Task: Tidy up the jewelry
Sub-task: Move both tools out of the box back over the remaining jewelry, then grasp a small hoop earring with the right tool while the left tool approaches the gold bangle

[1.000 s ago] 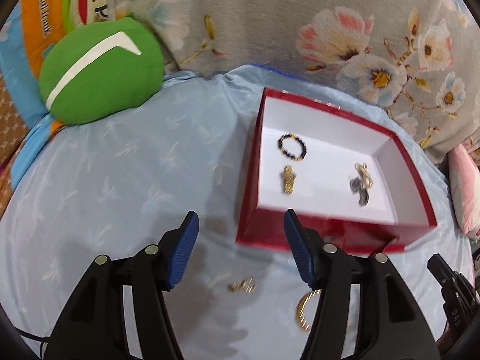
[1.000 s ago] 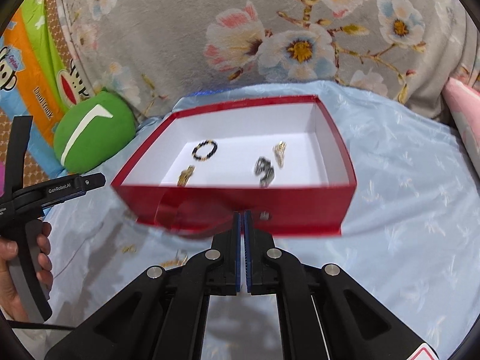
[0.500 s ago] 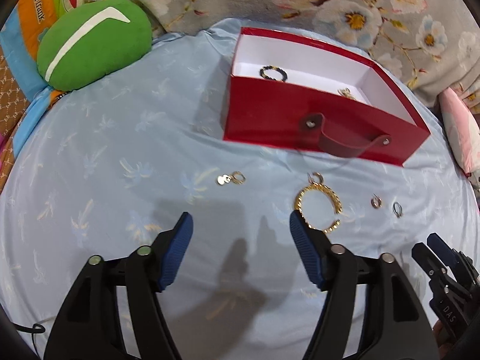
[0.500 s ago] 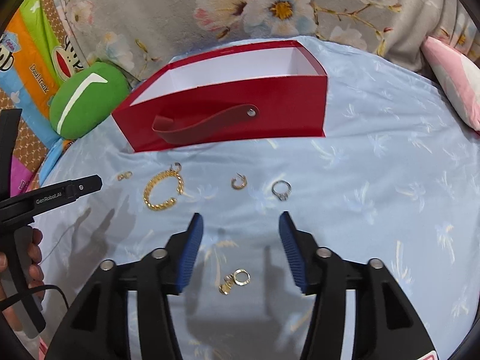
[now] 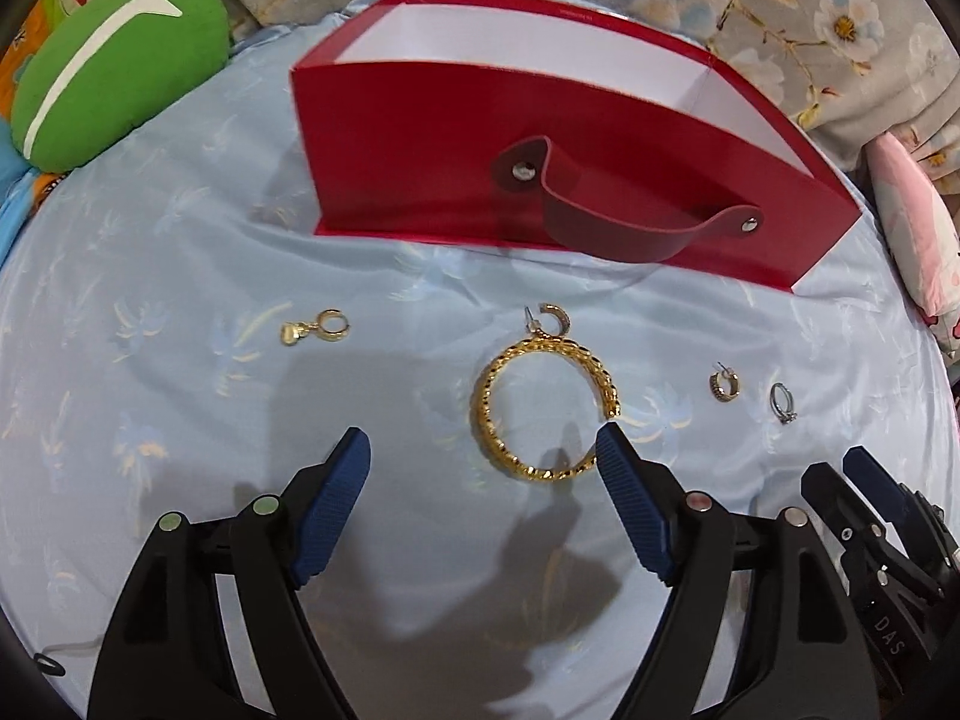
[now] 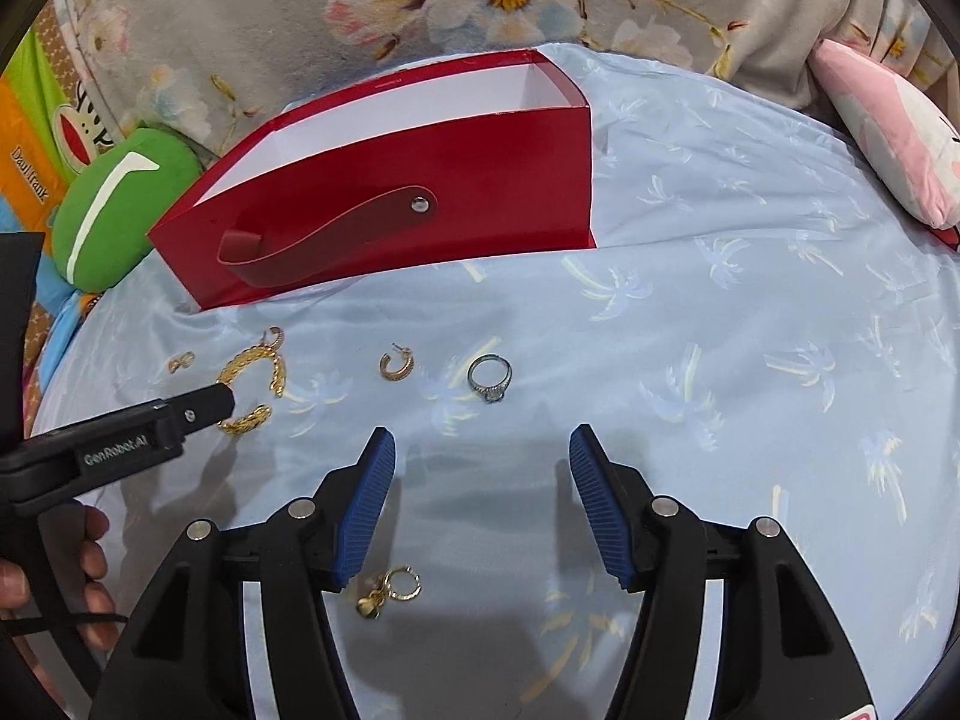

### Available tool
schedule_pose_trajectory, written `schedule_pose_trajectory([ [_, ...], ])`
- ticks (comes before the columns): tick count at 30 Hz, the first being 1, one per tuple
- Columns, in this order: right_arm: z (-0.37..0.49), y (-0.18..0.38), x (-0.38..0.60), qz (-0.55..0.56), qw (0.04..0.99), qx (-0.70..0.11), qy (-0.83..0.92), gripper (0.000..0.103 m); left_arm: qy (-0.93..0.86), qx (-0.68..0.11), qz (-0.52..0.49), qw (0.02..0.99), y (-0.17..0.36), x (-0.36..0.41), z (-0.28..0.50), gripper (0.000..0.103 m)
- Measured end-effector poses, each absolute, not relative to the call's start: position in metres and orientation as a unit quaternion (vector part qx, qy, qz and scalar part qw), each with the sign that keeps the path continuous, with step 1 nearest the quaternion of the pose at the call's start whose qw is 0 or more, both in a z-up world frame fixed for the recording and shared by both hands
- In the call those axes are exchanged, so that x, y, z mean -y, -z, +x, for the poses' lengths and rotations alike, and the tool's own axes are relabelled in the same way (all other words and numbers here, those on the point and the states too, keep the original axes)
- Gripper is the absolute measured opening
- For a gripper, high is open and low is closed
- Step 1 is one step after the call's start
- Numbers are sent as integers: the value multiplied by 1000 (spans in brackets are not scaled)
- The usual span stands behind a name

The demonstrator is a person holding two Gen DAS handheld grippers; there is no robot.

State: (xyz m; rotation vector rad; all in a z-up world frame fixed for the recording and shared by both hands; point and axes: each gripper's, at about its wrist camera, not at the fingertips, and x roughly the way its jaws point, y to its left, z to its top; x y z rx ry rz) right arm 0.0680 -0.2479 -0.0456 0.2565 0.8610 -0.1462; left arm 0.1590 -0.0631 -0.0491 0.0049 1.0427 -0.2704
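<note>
A red box [image 5: 540,138] with a strap handle stands on the light blue cloth; its inside is hidden. In front of it lie a gold bracelet [image 5: 543,414], a gold hoop earring [image 5: 555,318] touching it, a gold charm earring [image 5: 318,327], a small hoop earring [image 5: 724,387] and a silver ring [image 5: 782,403]. My left gripper [image 5: 480,438] hovers just short of the bracelet, jaws opening, nothing between them. My right gripper [image 6: 482,438] is open just short of the silver ring [image 6: 490,378]. Another gold charm earring [image 6: 390,591] lies beneath its fingers, untouched.
A green cushion [image 5: 114,66] sits left of the box and a pink pillow [image 6: 888,126] at the right. A floral blanket [image 6: 300,30] rises behind. A person's hand [image 6: 90,570] holds the left gripper at the lower left of the right wrist view.
Both grippers have pulled back from over the box and come down toward the cloth. The right gripper went from shut to open. The left jaws have spread wider.
</note>
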Motion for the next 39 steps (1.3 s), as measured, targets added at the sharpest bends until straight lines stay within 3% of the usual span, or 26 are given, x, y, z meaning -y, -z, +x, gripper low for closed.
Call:
schedule_pose_trajectory([
  [10, 89, 52, 249, 118, 894, -427, 74, 59, 123, -485, 44, 865, 56, 88, 165, 79],
  [12, 93, 54, 250, 119, 892, -430, 72, 55, 124, -483, 45, 866, 55, 89, 164, 76],
  [14, 98, 58, 249, 116, 890, -436, 70, 45, 129, -481, 49, 866, 54, 90, 164, 65],
  [17, 102, 61, 249, 113, 889, -439, 70, 38, 136, -481, 49, 865, 53, 92, 163, 55],
  [21, 107, 62, 248, 107, 889, -439, 73, 31, 150, -484, 39, 861, 53, 93, 163, 53],
  [23, 108, 62, 248, 103, 888, -441, 75, 16, 159, -485, 31, 859, 53, 92, 162, 53],
  [28, 106, 60, 248, 106, 890, -438, 72, 8, 168, -490, 12, 855, 50, 86, 160, 52],
  [39, 87, 35, 245, 114, 901, -413, 63, 5, 178, -461, -11, 869, 15, 61, 143, 52],
])
